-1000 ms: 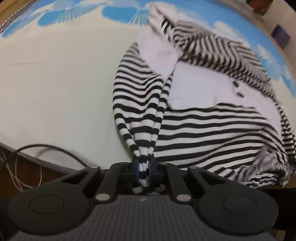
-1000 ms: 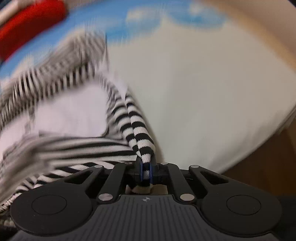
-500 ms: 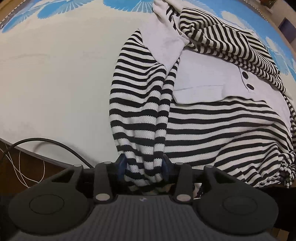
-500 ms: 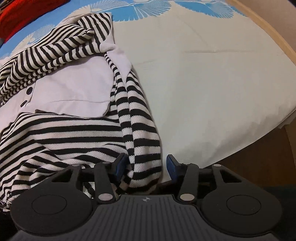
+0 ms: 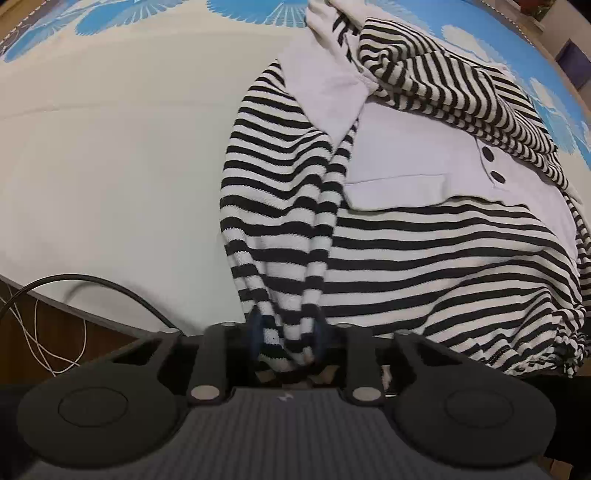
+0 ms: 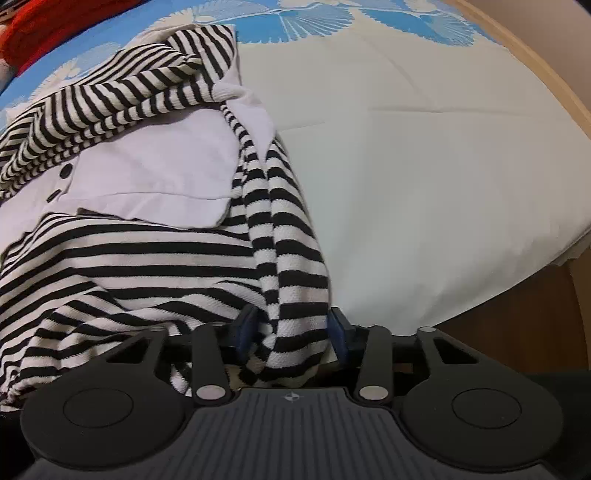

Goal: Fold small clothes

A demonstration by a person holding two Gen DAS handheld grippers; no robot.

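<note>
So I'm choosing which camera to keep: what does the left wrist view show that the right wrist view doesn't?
Only the left wrist view shows a black cable and thin white wires past the cloth's edge. Only the right wrist view shows a red item at the far corner. Both show the striped top with its white pocket panel on the white cloth with blue print.

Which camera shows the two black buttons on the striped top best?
The left wrist view: both black buttons face the camera there, round and clear. In the right wrist view they sit near the left edge, and the lower one looks squashed.
</note>
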